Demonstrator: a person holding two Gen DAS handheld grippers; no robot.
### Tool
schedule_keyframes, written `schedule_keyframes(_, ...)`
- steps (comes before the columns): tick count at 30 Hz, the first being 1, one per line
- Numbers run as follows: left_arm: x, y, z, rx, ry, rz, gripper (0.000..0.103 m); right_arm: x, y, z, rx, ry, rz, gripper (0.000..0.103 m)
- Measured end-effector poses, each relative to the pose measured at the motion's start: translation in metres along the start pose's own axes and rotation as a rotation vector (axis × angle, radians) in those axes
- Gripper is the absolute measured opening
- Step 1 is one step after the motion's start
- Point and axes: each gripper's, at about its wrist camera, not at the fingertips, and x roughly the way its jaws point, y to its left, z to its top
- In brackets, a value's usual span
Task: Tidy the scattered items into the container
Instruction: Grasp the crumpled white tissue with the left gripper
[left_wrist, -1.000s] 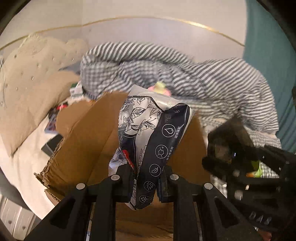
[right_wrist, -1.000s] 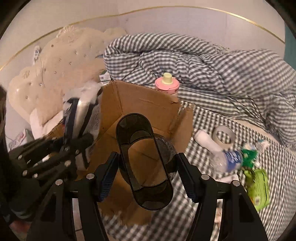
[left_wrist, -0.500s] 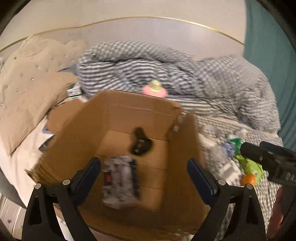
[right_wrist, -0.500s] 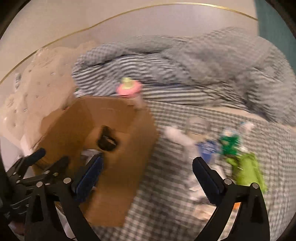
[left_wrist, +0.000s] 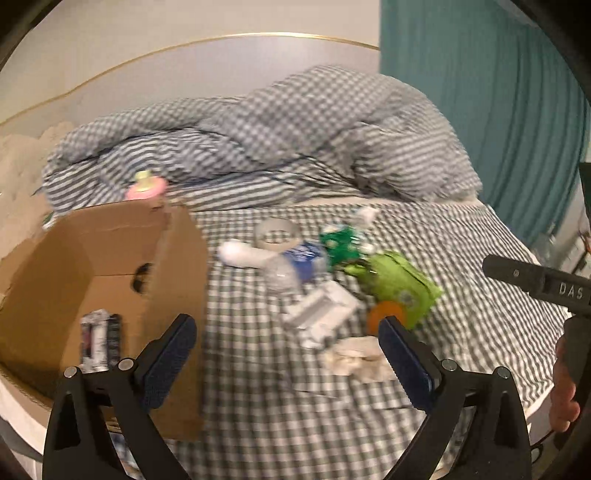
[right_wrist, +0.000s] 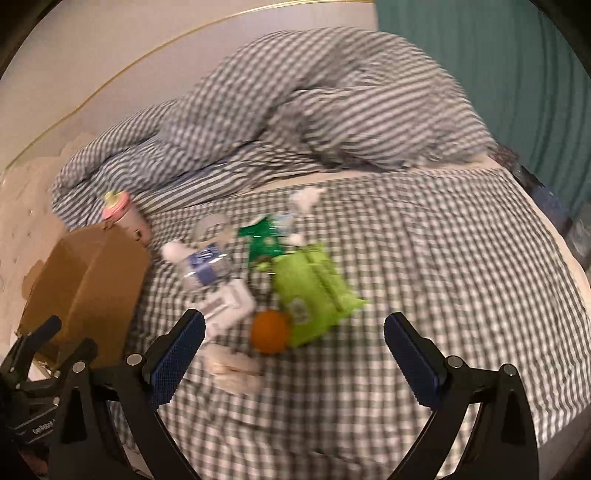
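Note:
A brown cardboard box (left_wrist: 110, 266) stands on the bed at the left, with a black-and-white packet (left_wrist: 98, 341) inside; it also shows in the right wrist view (right_wrist: 92, 280). Scattered on the checked sheet lie a green pack (left_wrist: 397, 284) (right_wrist: 314, 291), an orange ball (right_wrist: 269, 330), a water bottle (right_wrist: 205, 269), a white flat pack (left_wrist: 319, 312), a tape roll (left_wrist: 275, 232) and crumpled tissue (right_wrist: 232, 363). My left gripper (left_wrist: 286, 363) is open and empty beside the box. My right gripper (right_wrist: 293, 354) is open and empty above the ball.
A rumpled checked duvet (left_wrist: 277, 140) lies across the back of the bed. A pink-lidded cup (left_wrist: 146, 186) stands behind the box. A teal curtain (left_wrist: 498, 110) hangs at the right. The bed's right edge (right_wrist: 569, 258) drops off.
My left gripper let the black-and-white packet fall into the box; my right gripper let go of a dark mesh holder. Both opened and swung right toward the scattered items.

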Motion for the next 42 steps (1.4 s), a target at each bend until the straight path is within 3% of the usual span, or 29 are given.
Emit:
schedule_keyframes(6,0.023,-0.038,-0.012,0.044,0.055,-0.026,0.101,0.007,-0.03,-0.012,0.052,0.023,0.012,0.098)
schedule_keyframes(15,0.061,-0.073,-0.04,0.09,0.137,-0.076,0.101,0.032,-0.028,-0.026,0.037,0.076,0.032,0.098)
schedule_keyframes(28,0.109,-0.083,-0.051,0.054,0.199,-0.082,0.101,0.064,-0.034,-0.032,0.031,0.141,0.008,0.098)
schedule_keyframes(30,0.115,-0.085,-0.051,0.061,0.215,-0.077,0.094,0.067,-0.037,-0.031,0.038,0.148,0.002,0.098)
schedule_keyframes(32,0.124,-0.088,-0.051,0.072,0.246,-0.073,0.061,0.068,-0.04,-0.03,0.042,0.149,-0.004,0.098)
schedule_keyframes(34,0.13,-0.088,-0.053,0.073,0.275,-0.071,0.048,0.068,-0.044,-0.029,0.05,0.147,-0.006,0.098)
schedule_keyframes(36,0.132,-0.086,-0.056,0.069,0.277,-0.072,0.043,0.068,-0.046,-0.029,0.058,0.148,-0.01,0.098)
schedule_keyframes(38,0.131,-0.084,-0.058,0.066,0.275,-0.066,0.027,0.07,-0.048,-0.03,0.061,0.154,-0.018,0.098)
schedule_keyframes(42,0.125,-0.08,-0.056,0.066,0.274,-0.042,0.021,0.07,-0.047,-0.029,0.06,0.162,-0.024,0.098)
